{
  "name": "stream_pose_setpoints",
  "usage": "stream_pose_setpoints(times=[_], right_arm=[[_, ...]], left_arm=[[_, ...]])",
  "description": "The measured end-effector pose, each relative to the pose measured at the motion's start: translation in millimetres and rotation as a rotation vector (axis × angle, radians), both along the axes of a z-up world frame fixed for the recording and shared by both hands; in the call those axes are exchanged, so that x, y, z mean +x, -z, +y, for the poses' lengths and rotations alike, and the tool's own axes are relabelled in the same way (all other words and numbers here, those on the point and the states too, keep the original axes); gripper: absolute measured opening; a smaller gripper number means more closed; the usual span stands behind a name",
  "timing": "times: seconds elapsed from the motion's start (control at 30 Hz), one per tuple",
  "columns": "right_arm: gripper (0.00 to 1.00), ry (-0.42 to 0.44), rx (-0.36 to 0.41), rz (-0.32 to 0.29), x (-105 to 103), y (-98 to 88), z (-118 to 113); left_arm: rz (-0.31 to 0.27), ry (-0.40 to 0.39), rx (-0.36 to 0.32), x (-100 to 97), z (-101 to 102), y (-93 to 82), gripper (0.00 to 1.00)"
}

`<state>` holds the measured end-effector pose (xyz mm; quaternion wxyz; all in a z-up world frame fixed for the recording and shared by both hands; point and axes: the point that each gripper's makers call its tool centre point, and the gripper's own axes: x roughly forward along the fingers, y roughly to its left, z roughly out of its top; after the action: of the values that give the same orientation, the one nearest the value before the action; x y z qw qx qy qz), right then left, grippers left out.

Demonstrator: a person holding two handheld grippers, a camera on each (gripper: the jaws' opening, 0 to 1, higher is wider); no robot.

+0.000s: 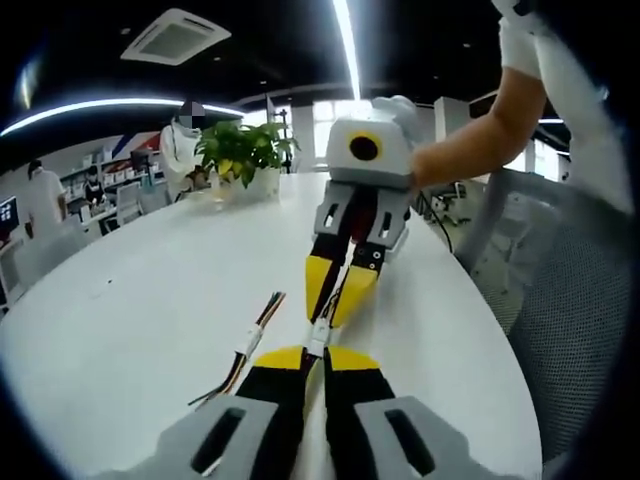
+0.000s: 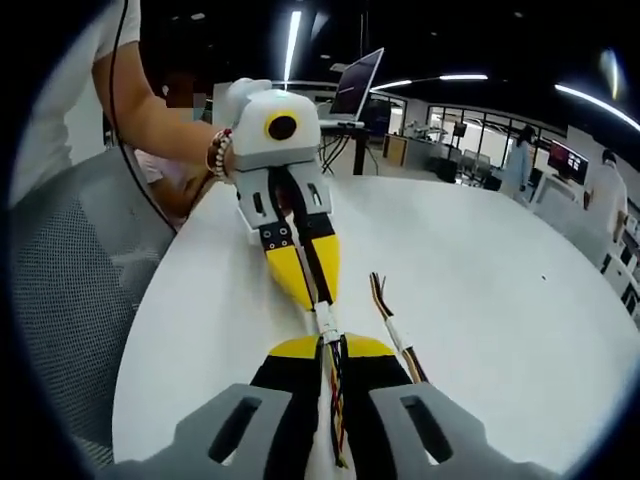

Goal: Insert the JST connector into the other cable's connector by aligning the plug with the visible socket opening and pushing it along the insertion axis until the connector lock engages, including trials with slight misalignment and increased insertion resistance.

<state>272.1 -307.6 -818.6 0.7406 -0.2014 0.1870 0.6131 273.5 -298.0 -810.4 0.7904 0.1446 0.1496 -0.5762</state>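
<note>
Over the white bench (image 1: pixel 130 330), left tongs (image 1: pixel 318 352) and right tongs (image 2: pixel 330 345) each clamp a connector cable (image 2: pixel 335 400), tips meeting; spare cable (image 1: pixel 245 350) at nine o'clock.

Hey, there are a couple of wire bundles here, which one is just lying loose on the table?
The multicoloured cable beside the grippers lies loose on the white table. The other cable is held between the left gripper and right gripper.

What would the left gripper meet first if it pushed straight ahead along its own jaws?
The small white JST connector joint between the two sets of yellow jaw tips, then the right gripper facing it nose to nose. Whether the tips already touch is unclear.
</note>
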Motion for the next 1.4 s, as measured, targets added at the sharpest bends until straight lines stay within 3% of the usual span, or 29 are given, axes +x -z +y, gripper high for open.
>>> stream_pose_setpoints(times=[0.77, 1.1, 1.4], right_arm=[[0.04, 0.012, -0.005, 0.028, 24, 18.6, -4], [0.04, 0.015, -0.009, 0.050, 26, 27.2, -5], [0.04, 0.011, -0.009, 0.046, 27, 28.5, -4]], left_arm=[[0.036, -0.015, 0.002, 26.1, -3, 19.4, 0.00], [0.049, -0.023, -0.028, 31.4, -9, 19.5, 0.00], [0.046, -0.011, 0.007, 26.8, -8, 26.9, 0.00]])
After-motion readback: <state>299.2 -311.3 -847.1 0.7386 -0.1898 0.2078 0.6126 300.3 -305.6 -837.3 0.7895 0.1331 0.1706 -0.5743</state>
